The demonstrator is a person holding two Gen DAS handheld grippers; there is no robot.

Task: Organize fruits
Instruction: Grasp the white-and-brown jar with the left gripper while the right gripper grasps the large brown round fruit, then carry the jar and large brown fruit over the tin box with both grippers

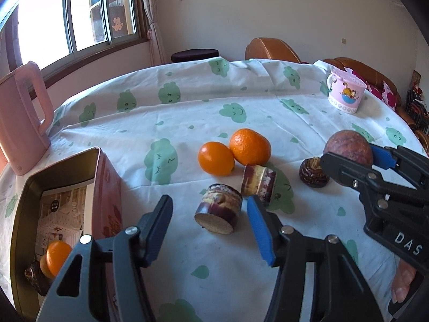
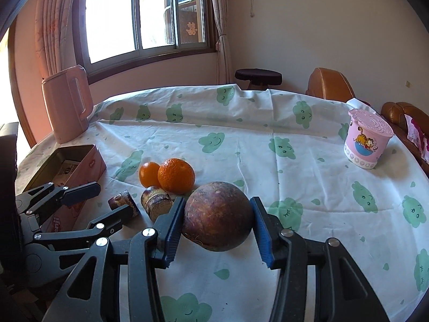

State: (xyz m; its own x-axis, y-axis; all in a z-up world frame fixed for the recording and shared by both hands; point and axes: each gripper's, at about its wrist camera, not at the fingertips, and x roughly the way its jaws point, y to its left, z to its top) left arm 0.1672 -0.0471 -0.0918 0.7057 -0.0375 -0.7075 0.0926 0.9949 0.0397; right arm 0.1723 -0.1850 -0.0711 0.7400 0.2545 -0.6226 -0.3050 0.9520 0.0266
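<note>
Passion fruit, round and brown-purple, sits clamped between the jaws of the right gripper, both blue pads pressed against its sides at its widest girth; whether it is clear of the worktop cannot be told from these views. Judged by its matte, roughened rind, it should be light and fairly stiff, not slippery, though the curved sides could let it roll out under a loose or off-centre hold. The left gripper has its jaws spread wide and holds nothing; a cut sugarcane piece lies between and just ahead of them, a second piece just beyond the right-hand pad. Both look hard and dense, best taken across the barrel. Two oranges rest touching each other farther ahead. The open tin box, left of the left jaws, already contains an orange.
</note>
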